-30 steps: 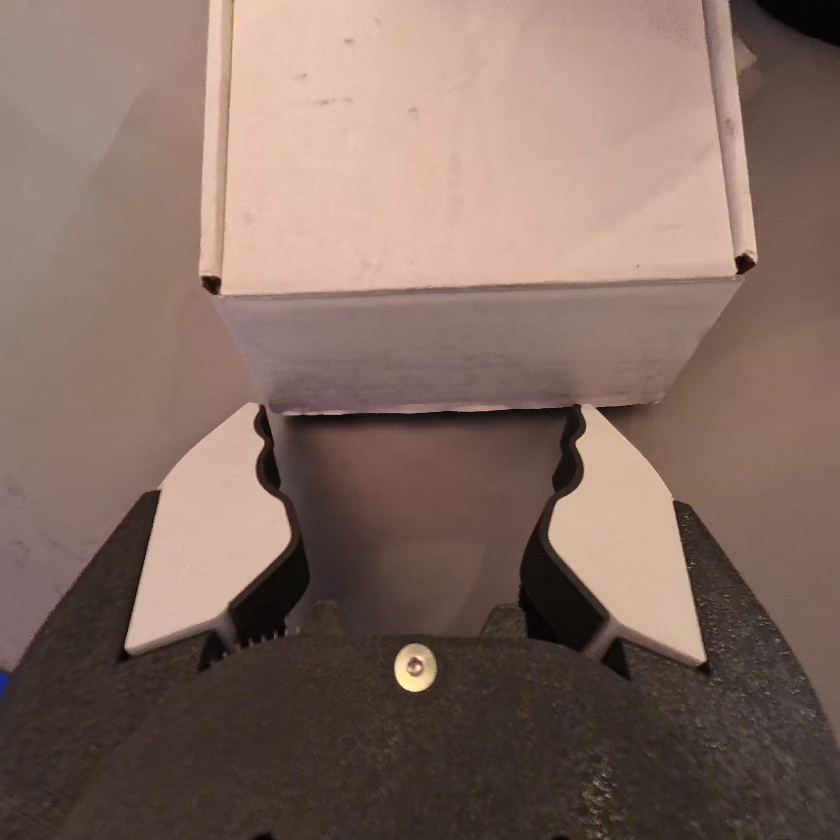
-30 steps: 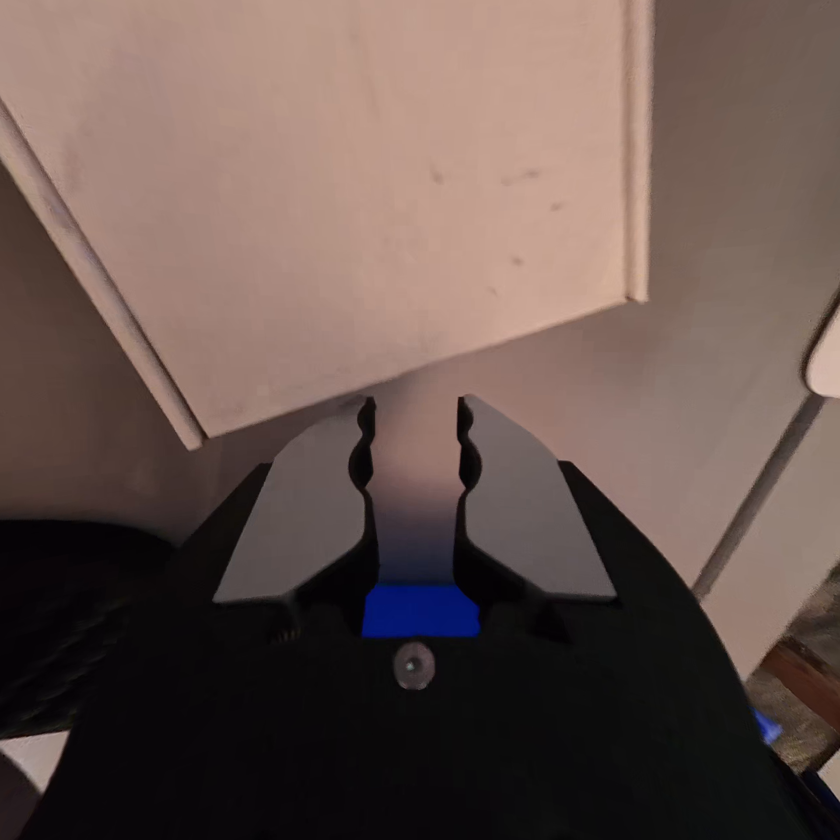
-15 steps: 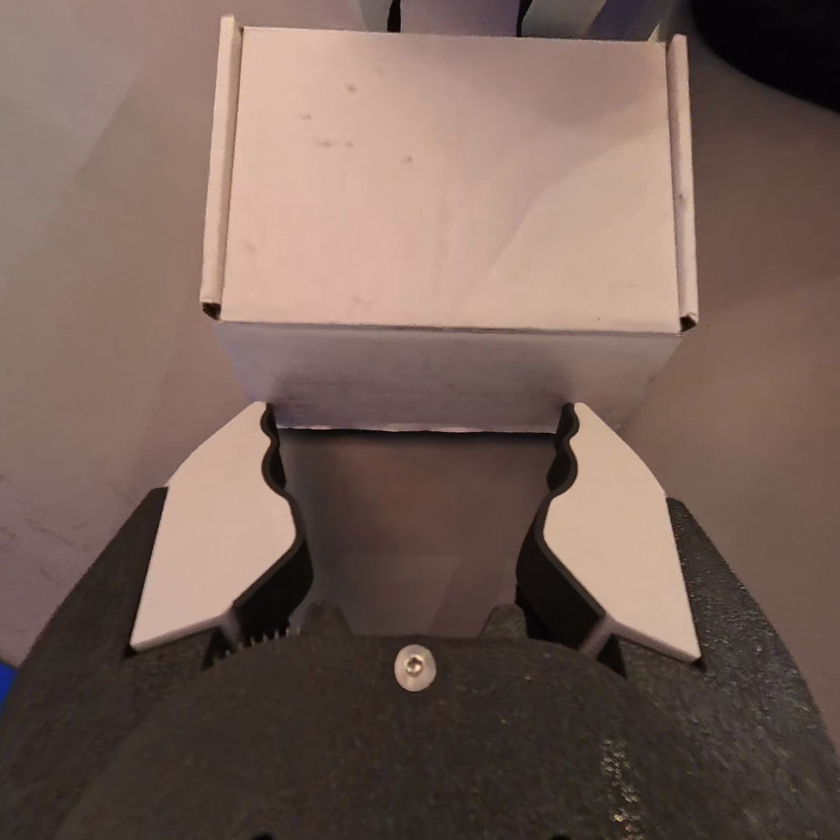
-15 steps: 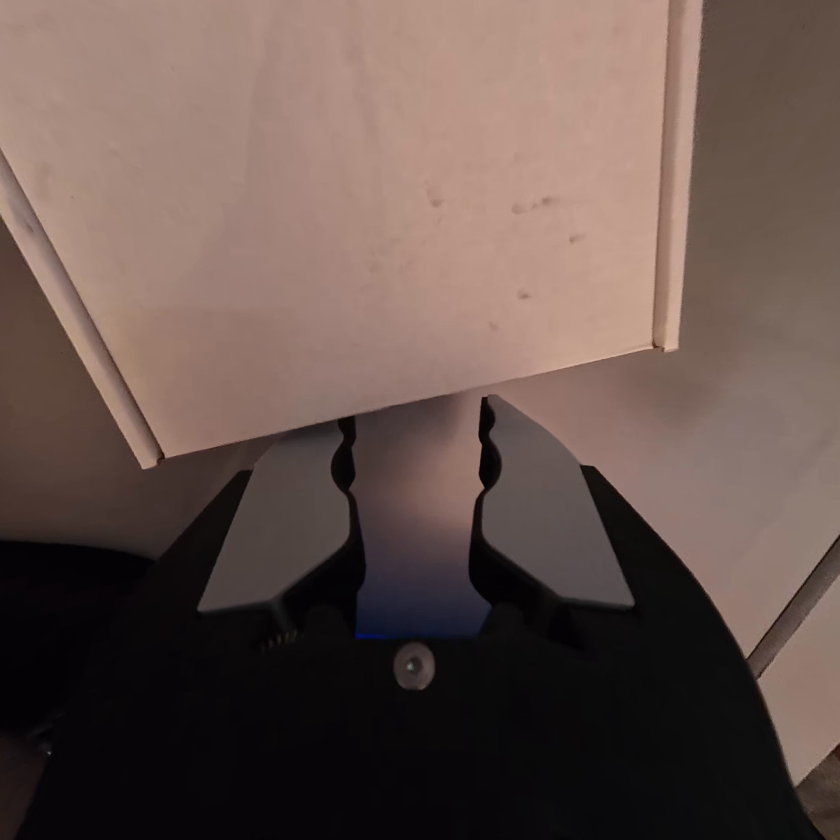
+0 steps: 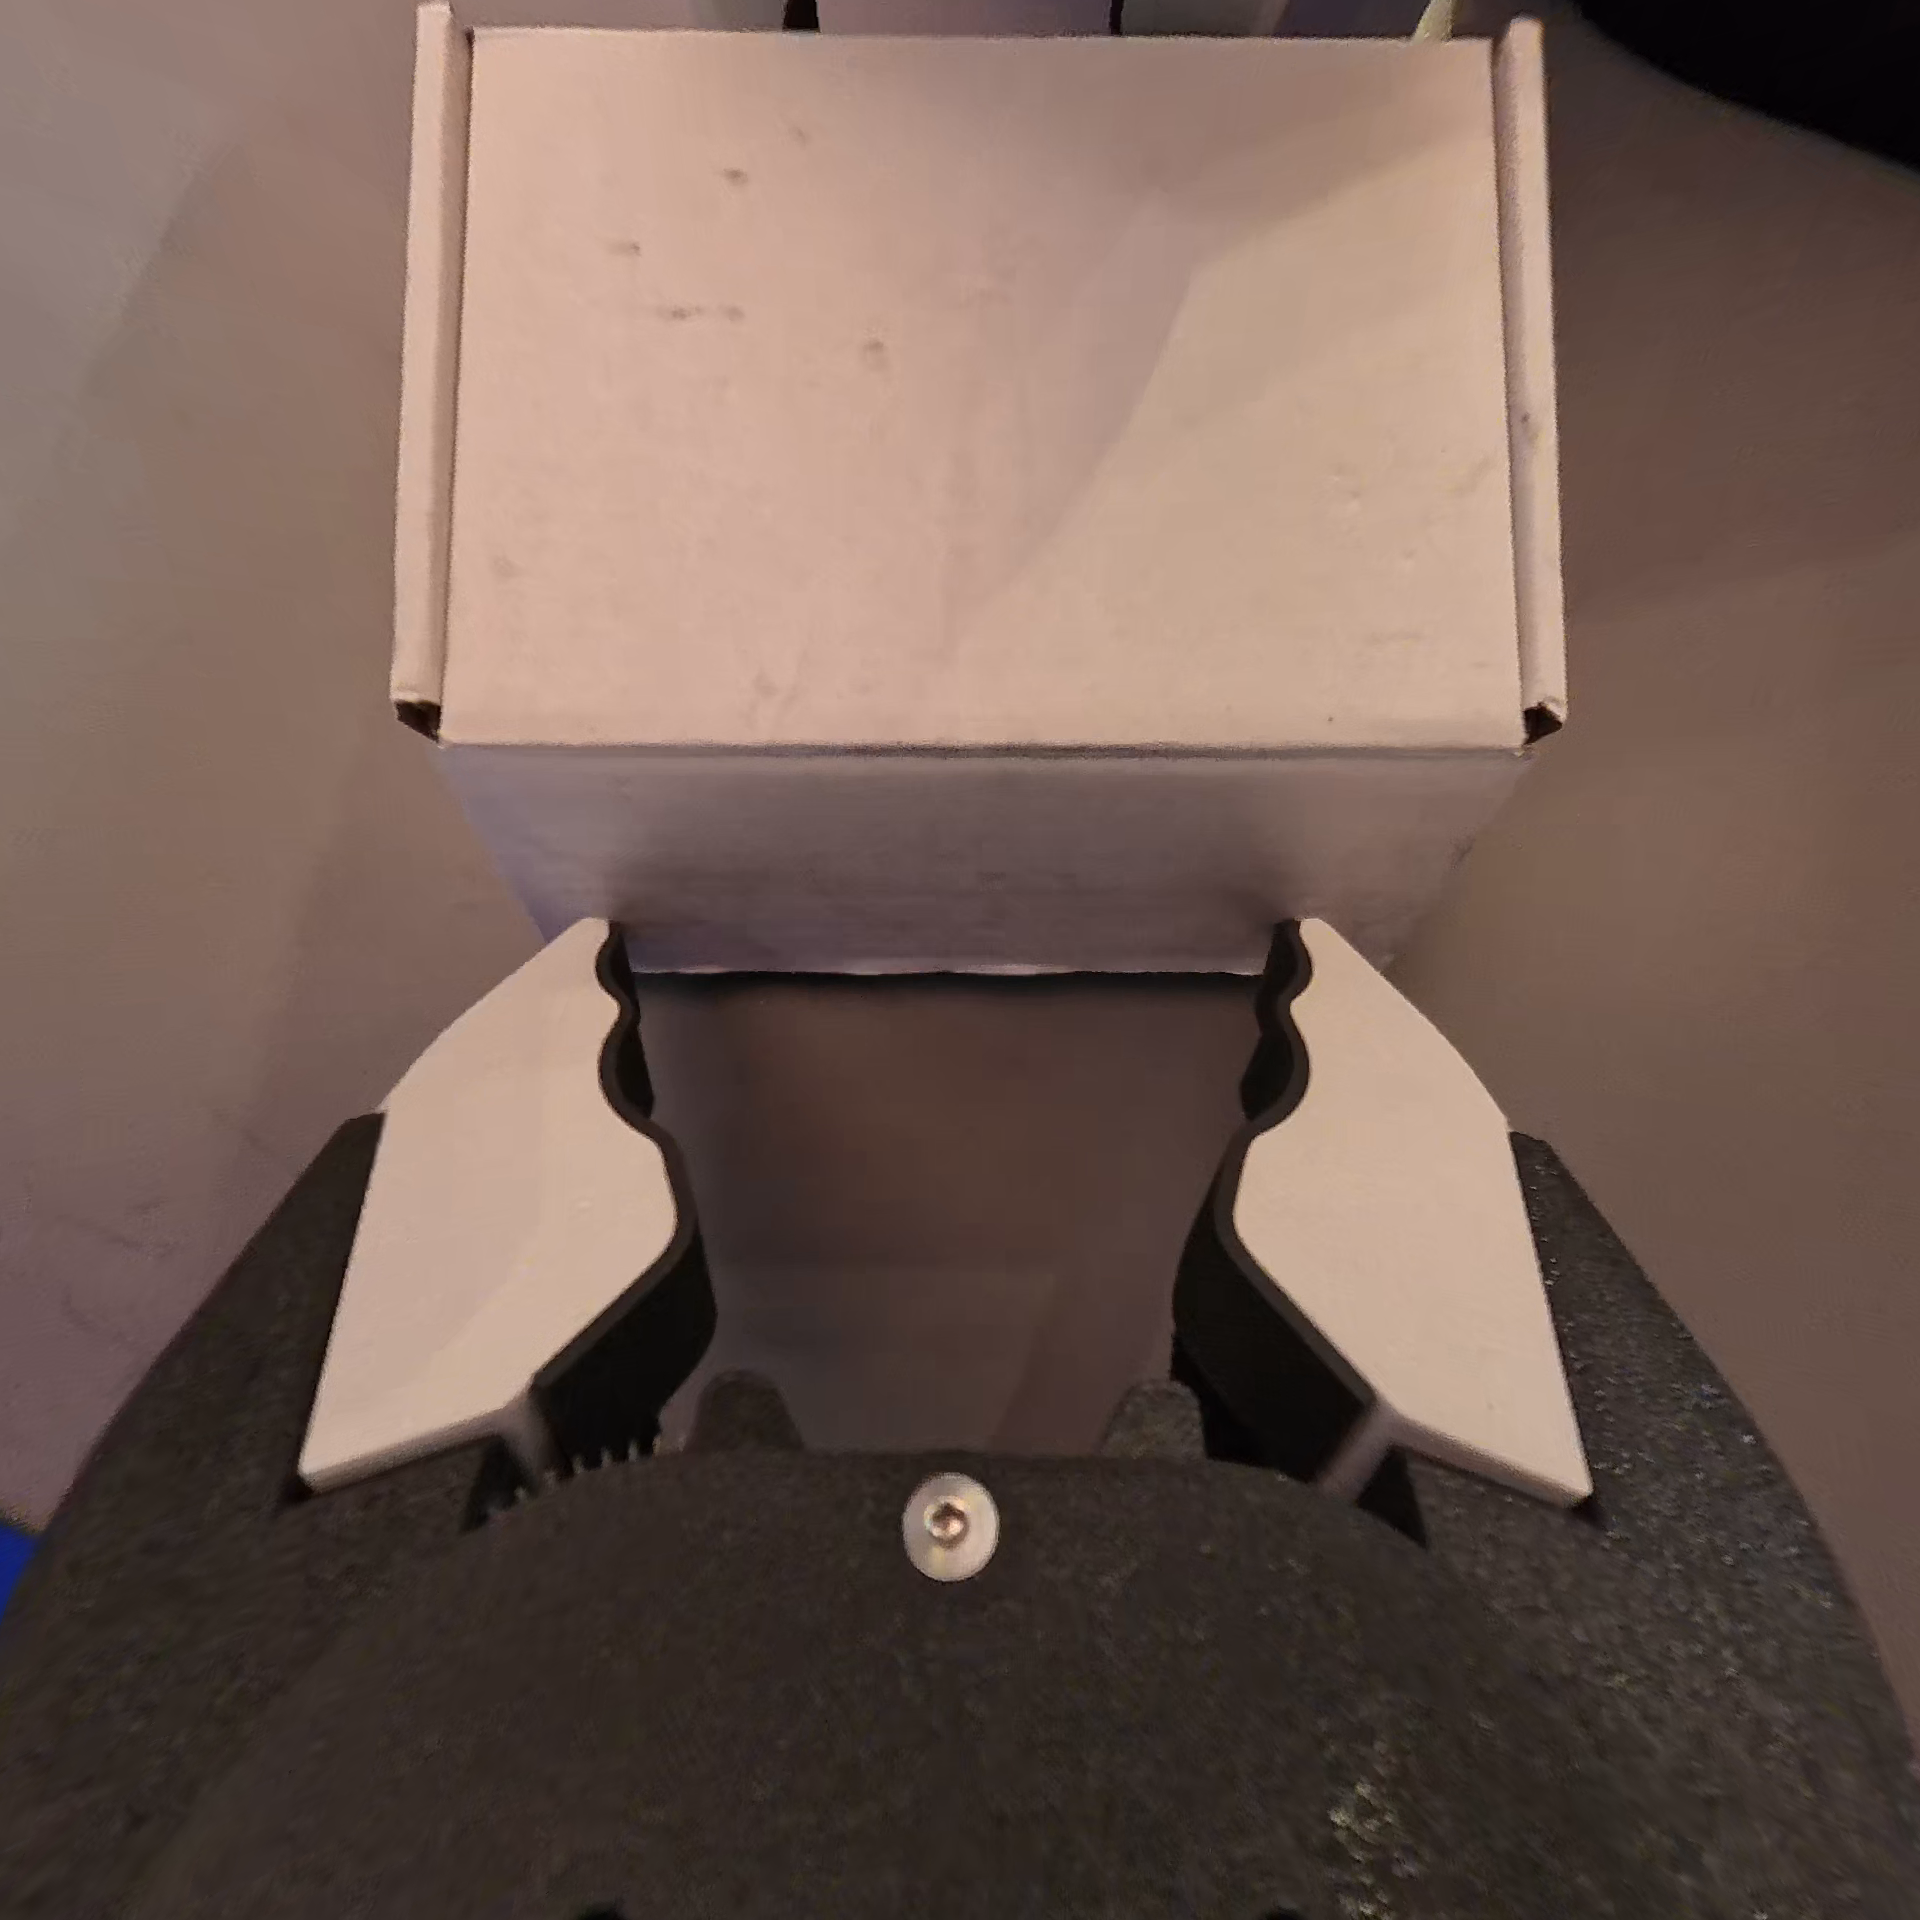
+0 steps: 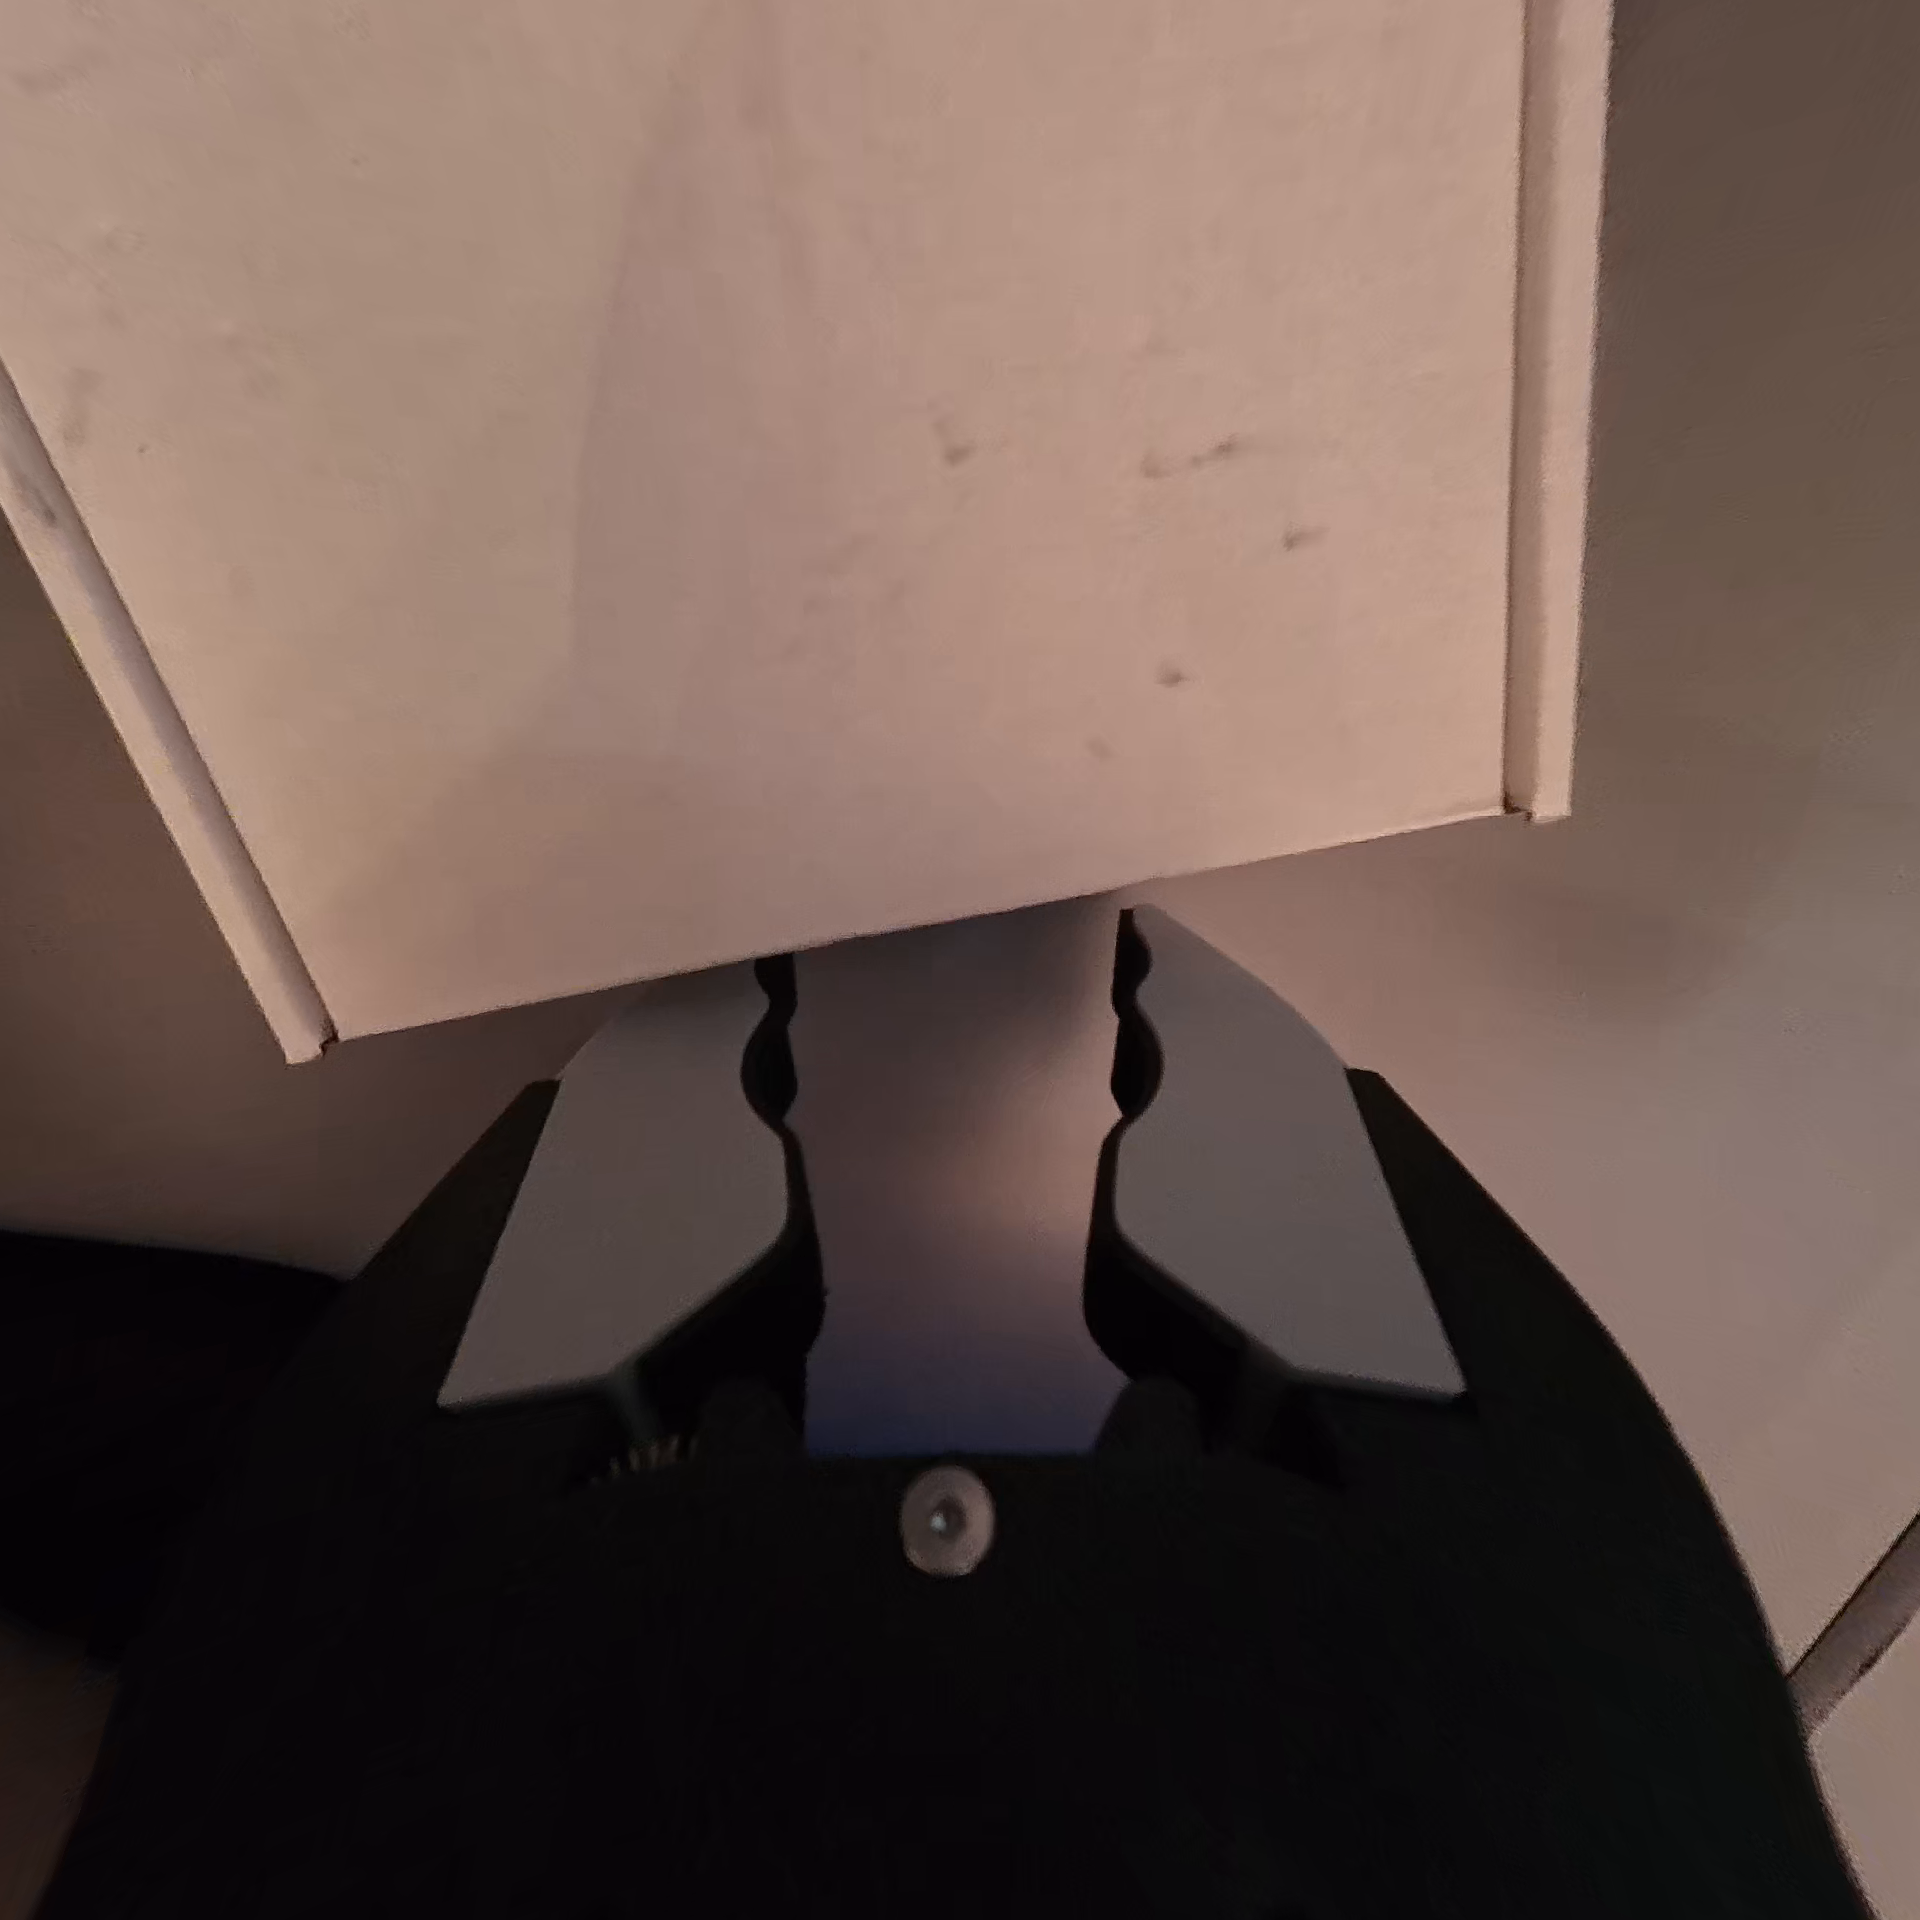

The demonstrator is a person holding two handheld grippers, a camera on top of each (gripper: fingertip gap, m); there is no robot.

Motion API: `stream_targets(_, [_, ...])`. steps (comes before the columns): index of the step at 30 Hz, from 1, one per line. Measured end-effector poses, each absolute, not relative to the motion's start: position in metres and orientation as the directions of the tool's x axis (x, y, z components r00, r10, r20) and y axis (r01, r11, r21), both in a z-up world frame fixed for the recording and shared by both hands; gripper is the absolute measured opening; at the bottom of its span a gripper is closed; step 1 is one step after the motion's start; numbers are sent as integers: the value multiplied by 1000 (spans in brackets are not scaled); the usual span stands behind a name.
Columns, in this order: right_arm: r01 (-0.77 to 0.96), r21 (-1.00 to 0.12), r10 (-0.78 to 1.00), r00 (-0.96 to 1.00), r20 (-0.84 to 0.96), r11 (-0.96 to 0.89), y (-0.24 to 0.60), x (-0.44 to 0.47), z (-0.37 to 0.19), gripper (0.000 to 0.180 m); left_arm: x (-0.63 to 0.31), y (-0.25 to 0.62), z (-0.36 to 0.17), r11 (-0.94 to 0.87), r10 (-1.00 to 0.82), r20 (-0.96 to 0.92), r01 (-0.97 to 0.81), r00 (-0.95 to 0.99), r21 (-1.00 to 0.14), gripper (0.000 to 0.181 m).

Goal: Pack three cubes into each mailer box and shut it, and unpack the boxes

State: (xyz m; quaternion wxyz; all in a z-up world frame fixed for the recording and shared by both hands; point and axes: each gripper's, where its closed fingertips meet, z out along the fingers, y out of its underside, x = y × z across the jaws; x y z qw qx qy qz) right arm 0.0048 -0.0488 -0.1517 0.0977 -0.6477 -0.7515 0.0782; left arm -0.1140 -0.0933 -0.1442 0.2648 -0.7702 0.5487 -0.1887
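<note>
A closed white mailer box (image 5: 966,416) stands on the pale table, lid flat. My left gripper (image 5: 951,951) is wide open and empty, its fingertips against the lower edge of the box's near wall. In the right wrist view the same box (image 6: 831,468) fills the upper frame, seen from the opposite side. My right gripper (image 6: 951,951) is open, its fingertips at the box's near edge, the left tip tucked under that edge. The right gripper's fingers (image 5: 1278,12) just show past the box's far edge in the left wrist view. No cubes are visible.
The pale table (image 5: 187,623) lies bare on both sides of the box. A dark object (image 5: 1766,62) sits at the far right in the left wrist view. A table edge or seam (image 6: 1860,1600) runs at the lower right of the right wrist view. The grippers' ends are close to 15 cm from one another.
The box has slid away from the left gripper's camera, so its whole lid shows. The right gripper has opened wider and closed in on the box's edge.
</note>
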Motion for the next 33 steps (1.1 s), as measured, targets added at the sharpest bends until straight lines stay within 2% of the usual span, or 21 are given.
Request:
stream_targets(12, [943,-264,979,-196,52,203,-57,-2,-151,58,-104,-90,-150,-218,-955,-18,-744,296,-631,113])
stream_targets(33, [944,-287,985,-171,9,166,-59,-3,-153,57,-97,-88,-153,-196,-962,-24,-751,271,-631,115])
